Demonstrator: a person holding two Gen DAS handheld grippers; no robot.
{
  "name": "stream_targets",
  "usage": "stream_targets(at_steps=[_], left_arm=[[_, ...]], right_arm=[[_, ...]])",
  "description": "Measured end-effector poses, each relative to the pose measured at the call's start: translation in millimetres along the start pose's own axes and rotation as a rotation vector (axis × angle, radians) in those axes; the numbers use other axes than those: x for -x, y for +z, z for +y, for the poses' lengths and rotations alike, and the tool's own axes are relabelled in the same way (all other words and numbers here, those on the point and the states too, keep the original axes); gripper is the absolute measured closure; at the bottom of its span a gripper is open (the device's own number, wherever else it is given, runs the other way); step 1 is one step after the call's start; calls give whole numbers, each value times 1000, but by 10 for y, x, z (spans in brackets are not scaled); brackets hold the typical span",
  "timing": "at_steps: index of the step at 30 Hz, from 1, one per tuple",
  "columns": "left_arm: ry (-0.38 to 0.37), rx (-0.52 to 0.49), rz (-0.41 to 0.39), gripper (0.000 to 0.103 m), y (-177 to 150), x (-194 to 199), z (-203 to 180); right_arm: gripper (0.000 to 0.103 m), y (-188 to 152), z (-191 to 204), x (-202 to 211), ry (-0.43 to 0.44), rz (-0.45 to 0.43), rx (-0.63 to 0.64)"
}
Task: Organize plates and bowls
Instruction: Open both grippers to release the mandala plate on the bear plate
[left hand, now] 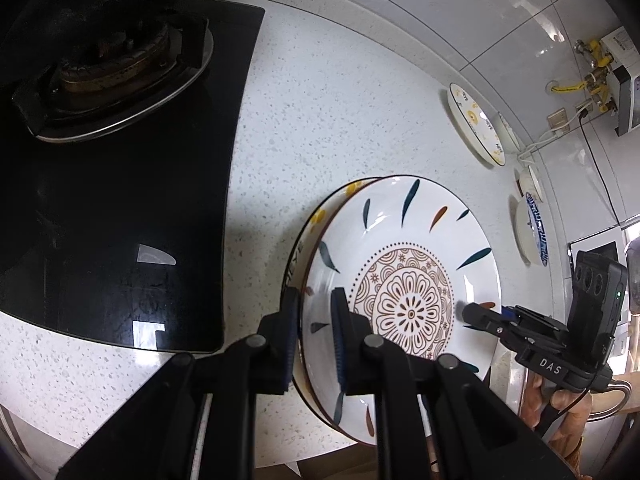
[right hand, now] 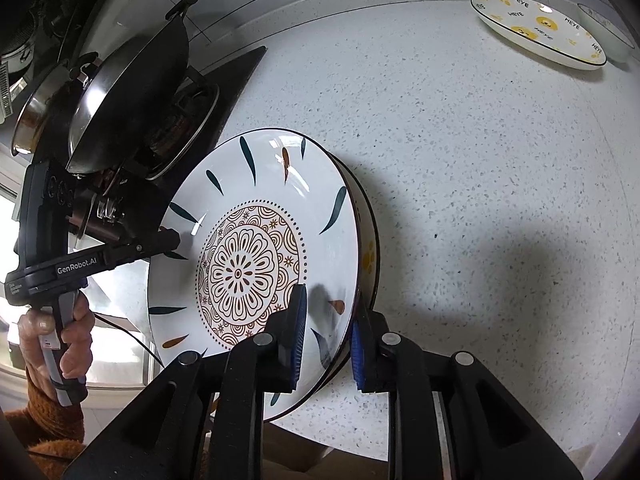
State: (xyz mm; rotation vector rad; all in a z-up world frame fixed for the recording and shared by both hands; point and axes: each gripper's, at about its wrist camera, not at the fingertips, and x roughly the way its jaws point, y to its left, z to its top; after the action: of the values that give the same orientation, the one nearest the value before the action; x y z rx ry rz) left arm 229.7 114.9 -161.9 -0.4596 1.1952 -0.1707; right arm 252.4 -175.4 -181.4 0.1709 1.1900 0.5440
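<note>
A white plate with a brown flower pattern and teal leaf strokes [left hand: 412, 264] [right hand: 256, 248] lies stacked on a yellow-print plate [left hand: 316, 216] [right hand: 368, 256]; both are held tilted above the speckled counter [left hand: 340, 100]. My left gripper [left hand: 316, 336] is shut on the stack's rim at one side. My right gripper [right hand: 328, 344] is shut on the rim at the opposite side. Each gripper shows in the other's view: the right one [left hand: 480, 320], the left one [right hand: 160, 240].
A black gas hob [left hand: 120, 200] with a burner lies to the left; a wok [right hand: 132, 96] sits on it. Another yellow-print plate [left hand: 476, 124] [right hand: 540, 28] and a blue-rimmed dish [left hand: 532, 232] lie by the tiled back wall. The counter's front edge is close below.
</note>
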Motion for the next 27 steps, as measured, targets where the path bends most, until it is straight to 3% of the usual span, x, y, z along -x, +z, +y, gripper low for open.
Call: stream_targets(at_steps=[14, 15, 22, 25, 27], left_arm=[[-8, -23, -54, 89, -146, 156, 13], [-5, -27, -63, 86, -148, 181, 0], [41, -73, -137, 85, -182, 366, -89], [33, -100, -165, 84, -196, 472, -167], [40, -118, -192, 75, -194, 545, -244]], right_arm=[[68, 78, 224, 16, -105, 60, 88], [62, 87, 234, 42, -138, 49, 96], [60, 141, 244, 292, -164, -26, 111], [50, 120, 228, 442, -164, -75, 108], [46, 89, 190, 541, -159, -101, 100]])
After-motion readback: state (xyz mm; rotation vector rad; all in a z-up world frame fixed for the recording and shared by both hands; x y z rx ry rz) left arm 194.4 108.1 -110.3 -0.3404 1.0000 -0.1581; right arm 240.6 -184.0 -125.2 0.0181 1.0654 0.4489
